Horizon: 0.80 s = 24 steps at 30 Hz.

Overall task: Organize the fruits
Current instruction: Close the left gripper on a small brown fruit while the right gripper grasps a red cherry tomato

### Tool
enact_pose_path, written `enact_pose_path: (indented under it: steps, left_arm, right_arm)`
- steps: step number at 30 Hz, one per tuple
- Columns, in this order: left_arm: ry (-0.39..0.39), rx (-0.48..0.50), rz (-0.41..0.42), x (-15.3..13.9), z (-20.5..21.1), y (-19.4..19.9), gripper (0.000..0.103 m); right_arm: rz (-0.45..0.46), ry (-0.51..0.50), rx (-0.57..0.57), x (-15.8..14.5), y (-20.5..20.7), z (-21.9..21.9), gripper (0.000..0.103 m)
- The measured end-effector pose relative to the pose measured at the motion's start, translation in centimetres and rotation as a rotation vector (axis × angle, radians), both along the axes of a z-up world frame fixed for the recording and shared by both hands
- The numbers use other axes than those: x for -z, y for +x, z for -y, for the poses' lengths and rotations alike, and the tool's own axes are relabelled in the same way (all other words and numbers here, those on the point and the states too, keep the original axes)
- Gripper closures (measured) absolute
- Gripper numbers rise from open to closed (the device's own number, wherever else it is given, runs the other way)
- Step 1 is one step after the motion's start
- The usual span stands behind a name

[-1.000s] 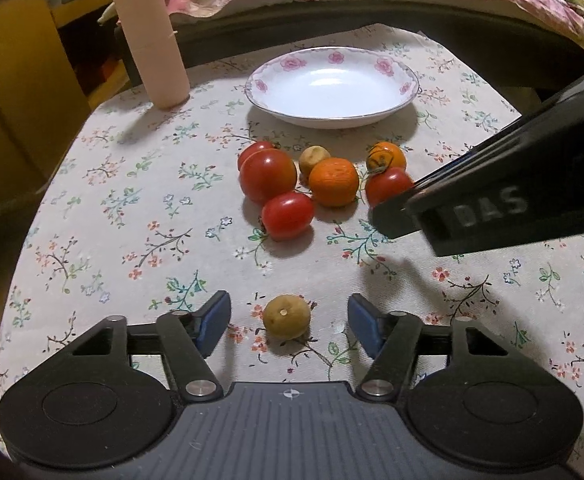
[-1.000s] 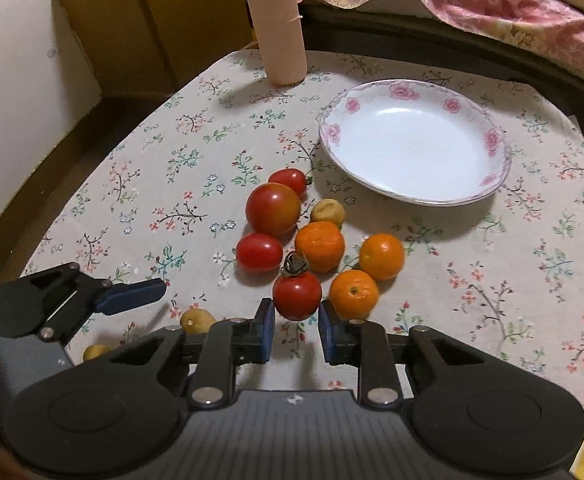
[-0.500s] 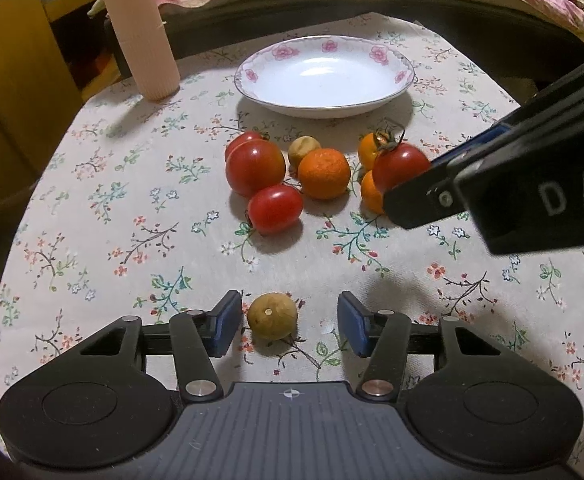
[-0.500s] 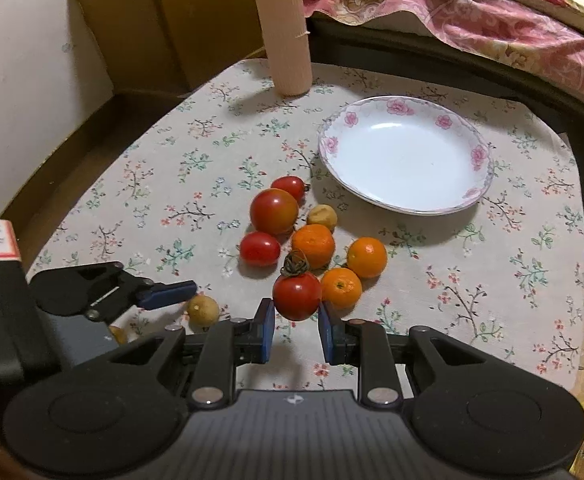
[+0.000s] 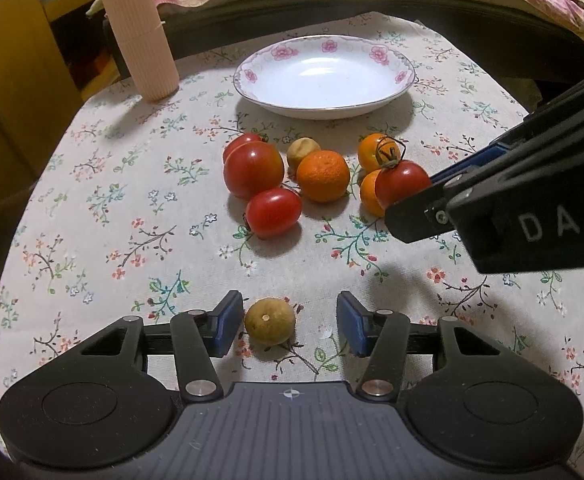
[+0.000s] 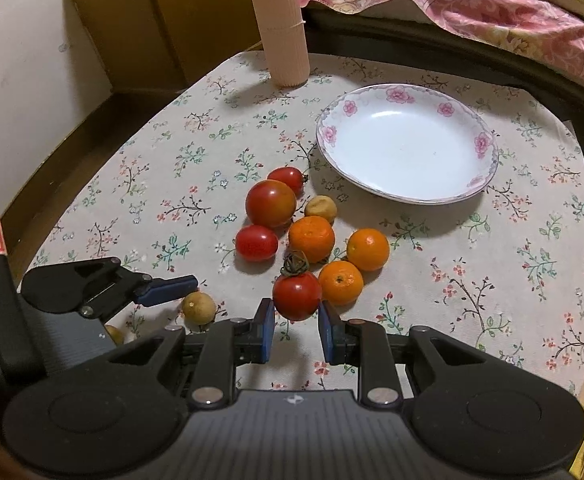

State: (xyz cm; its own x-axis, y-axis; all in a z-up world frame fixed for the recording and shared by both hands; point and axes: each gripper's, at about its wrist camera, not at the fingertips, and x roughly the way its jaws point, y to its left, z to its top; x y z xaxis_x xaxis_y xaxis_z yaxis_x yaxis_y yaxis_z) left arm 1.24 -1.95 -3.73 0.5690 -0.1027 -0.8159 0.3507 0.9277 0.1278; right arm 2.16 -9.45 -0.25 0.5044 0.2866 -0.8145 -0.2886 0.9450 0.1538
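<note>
My right gripper [image 6: 295,330] is shut on a red tomato with a green stem [image 6: 296,295] and holds it above the cloth; it also shows in the left wrist view [image 5: 402,183]. My left gripper [image 5: 285,326] is open around a small brown fruit [image 5: 269,321] that lies on the cloth, close to the left finger. A white flowered plate [image 6: 406,142] stands empty at the back. Between lie red tomatoes [image 6: 270,203], oranges [image 6: 312,239] and another small brown fruit [image 6: 321,208].
A tall ribbed pink cylinder [image 6: 283,24] stands at the back left of the floral tablecloth [image 6: 492,288]. Another small brown fruit [image 6: 113,334] lies by the left gripper. A yellow cabinet [image 5: 7,80] is at the left, bedding behind.
My right gripper has lifted the stemmed tomato off the cloth and risen. My left gripper has shifted so the small brown fruit sits nearer its left finger.
</note>
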Motion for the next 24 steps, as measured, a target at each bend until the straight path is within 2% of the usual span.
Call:
enact_pose_path:
  steps: [5,7,12,19,24]
  left_arm:
    - [-0.006,0.002,-0.003,0.0,0.0,0.1,0.050]
    - [-0.017,0.000,-0.009,-0.1,-0.2,0.2,0.058]
    - [-0.047,-0.025,-0.029,-0.2,-1.1,0.4,0.069]
    - [-0.036,-0.035,-0.028,-0.3,-1.4,-0.1,0.069]
    - [0.017,-0.005,-0.018,-0.3,-0.7,-1.0,0.069]
  right_arm:
    - [-0.003,-0.004,-0.003,0.2,0.1,-0.1,0.076]
    - [-0.001,-0.003,-0.002,0.1,0.1,0.0,0.076]
    - [0.005,0.001,0.014,-0.1,0.2,0.5,0.076]
    - [0.036,0.004,0.049,-1.0,0.2,1.5,0.076]
    - [0.069,0.016,0.074,-2.0,-0.3,2.4,0.076]
